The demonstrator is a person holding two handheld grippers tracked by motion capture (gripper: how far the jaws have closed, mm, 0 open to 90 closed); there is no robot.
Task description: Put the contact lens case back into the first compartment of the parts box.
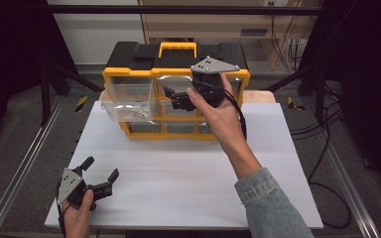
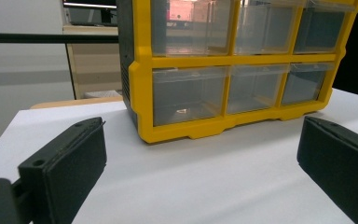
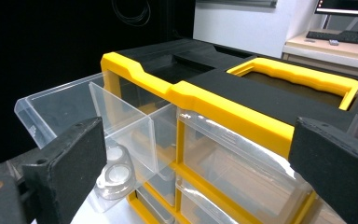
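One organizer (image 1: 176, 69), one drawer (image 1: 129, 101) pulled out, two grippers' jaws apart.

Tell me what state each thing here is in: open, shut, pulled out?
Top-left clear drawer: pulled out, some clear tape rolls inside.
Other drawers: pushed in.
Yellow organizer: upright on the table.
Left gripper: open, holding nothing.
Right gripper: open, holding nothing, near the drawers.
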